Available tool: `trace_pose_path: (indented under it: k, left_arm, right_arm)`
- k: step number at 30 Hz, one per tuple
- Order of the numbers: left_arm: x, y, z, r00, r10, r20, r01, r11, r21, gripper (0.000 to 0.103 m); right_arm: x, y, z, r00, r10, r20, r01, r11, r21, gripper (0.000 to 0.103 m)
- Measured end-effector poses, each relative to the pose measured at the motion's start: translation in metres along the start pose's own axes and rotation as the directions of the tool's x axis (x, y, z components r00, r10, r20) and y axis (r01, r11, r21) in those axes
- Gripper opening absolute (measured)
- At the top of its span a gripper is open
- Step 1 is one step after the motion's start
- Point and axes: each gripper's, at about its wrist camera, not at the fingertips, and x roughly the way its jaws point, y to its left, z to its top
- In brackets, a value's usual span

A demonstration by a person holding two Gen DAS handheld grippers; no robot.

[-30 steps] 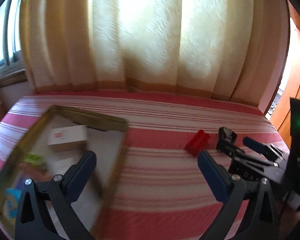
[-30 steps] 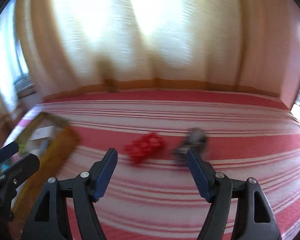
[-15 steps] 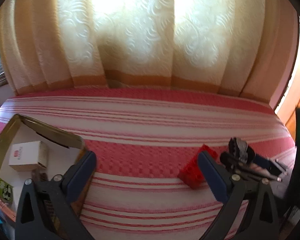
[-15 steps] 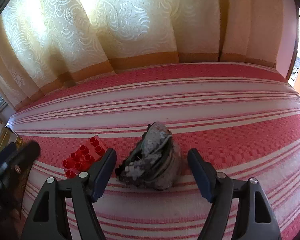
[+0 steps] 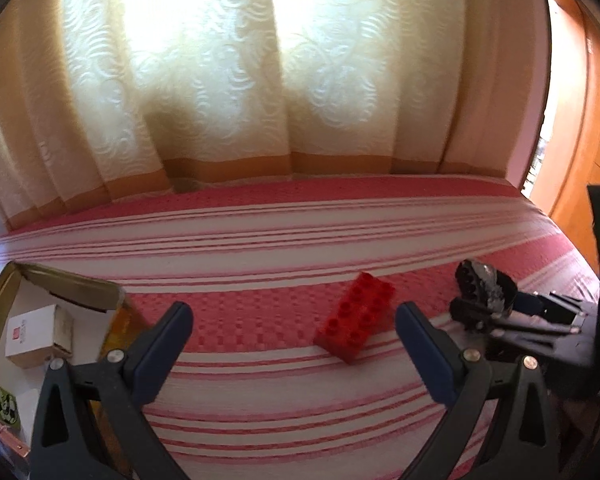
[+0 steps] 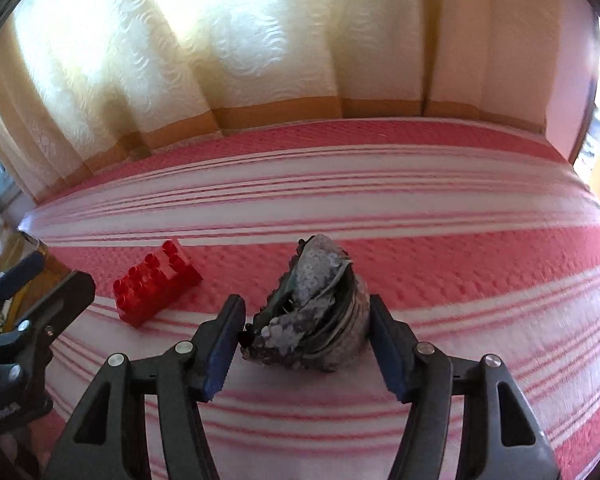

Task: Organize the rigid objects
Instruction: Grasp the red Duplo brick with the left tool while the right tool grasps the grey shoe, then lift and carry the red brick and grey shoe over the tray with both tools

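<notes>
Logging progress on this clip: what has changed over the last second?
The right gripper came up around the grey sequinned pouch; its fingers, closing, flank it. The left gripper swung from the gold tin toward the red plastic brick, open. Brick and pouch stayed put.

left gripper (image 5: 294, 326): fingers (image 5: 162, 354) wide apart, nothing between
red brick (image 5: 354, 320): on striped bed (image 5: 280, 240), ahead
open box (image 5: 66, 284): left edge
right gripper (image 5: 496, 312): around sequinned pouch (image 5: 480, 284)

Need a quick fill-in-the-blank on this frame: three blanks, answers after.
1. The toy brick is coloured ____.
2. The right hand-held gripper is closing around the sequined ____.
3. The left hand-held gripper holds ____.
4. The white box sits inside the ____.

Answers: red; pouch; nothing; tray
</notes>
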Motion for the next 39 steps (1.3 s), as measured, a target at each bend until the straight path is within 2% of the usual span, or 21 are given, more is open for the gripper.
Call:
trace_pose_path:
  k: [6, 10, 14, 16, 19, 21, 23, 24, 26, 28, 30, 34, 39]
  left_arm:
    - [0.017, -0.02, 0.004, 0.999, -0.016, -0.038, 0.019, 0.997, 0.073, 0.103]
    - [0.035, -0.023, 0.007, 0.993, -0.051, -0.106, 0.059, 0.995, 0.078, 0.102]
    - [0.047, -0.025, 0.01, 0.983, -0.098, -0.158, 0.11, 0.992, 0.068, 0.097]
    - [0.053, -0.025, 0.011, 0.976, -0.114, -0.184, 0.126, 0.99, 0.056, 0.086]
    - [0.059, -0.027, 0.011, 0.969, -0.127, -0.211, 0.14, 0.989, 0.047, 0.075]
    - [0.059, -0.029, 0.01, 0.968, -0.134, -0.212, 0.148, 0.988, 0.052, 0.075]
    - [0.058, -0.032, 0.008, 0.97, -0.131, -0.206, 0.147, 0.987, 0.065, 0.066]
    - [0.057, -0.034, 0.007, 0.97, -0.134, -0.203, 0.152, 0.985, 0.076, 0.057]
    - [0.057, -0.035, 0.006, 0.97, -0.133, -0.201, 0.153, 0.984, 0.086, 0.052]
    - [0.055, -0.033, 0.006, 0.97, -0.141, -0.198, 0.159, 0.984, 0.077, 0.037]
    - [0.054, -0.028, 0.005, 0.969, -0.153, -0.195, 0.167, 0.984, 0.056, 0.031]
    - [0.044, -0.015, -0.001, 0.969, -0.16, -0.186, 0.167, 0.986, 0.022, 0.031]
    - [0.026, -0.002, -0.009, 0.979, -0.137, -0.149, 0.139, 0.99, 0.006, 0.031]
  right_arm:
    - [-0.006, -0.03, -0.003, 1.0, -0.024, 0.006, 0.023, 0.996, 0.09, 0.063]
    - [-0.006, -0.027, -0.004, 1.0, -0.021, 0.008, 0.021, 0.996, 0.082, 0.063]
    - [-0.006, -0.022, -0.004, 1.0, -0.028, 0.009, 0.027, 0.997, 0.071, 0.063]
    - [-0.008, -0.024, -0.004, 1.0, -0.026, 0.011, 0.025, 0.997, 0.071, 0.063]
    - [-0.007, -0.023, -0.004, 1.0, -0.026, 0.009, 0.025, 0.997, 0.067, 0.063]
    - [-0.006, -0.021, -0.005, 1.0, -0.025, 0.009, 0.024, 0.998, 0.061, 0.063]
    - [-0.006, -0.019, -0.005, 1.0, -0.026, 0.01, 0.026, 0.998, 0.054, 0.063]
    - [-0.005, -0.017, -0.005, 1.0, -0.027, 0.011, 0.026, 0.998, 0.05, 0.063]
    - [-0.005, -0.013, -0.006, 1.0, -0.024, 0.013, 0.024, 0.999, 0.036, 0.063]
    - [-0.005, -0.008, -0.007, 1.0, -0.02, 0.016, 0.02, 1.0, 0.021, 0.063]
    - [-0.006, -0.003, -0.009, 1.0, -0.014, 0.017, 0.014, 1.0, 0.003, 0.063]
    - [-0.009, 0.003, -0.013, 1.0, 0.017, 0.024, -0.017, 1.0, -0.018, 0.063]
    - [-0.012, 0.012, -0.017, 0.999, 0.046, 0.029, -0.044, 0.998, -0.051, 0.063]
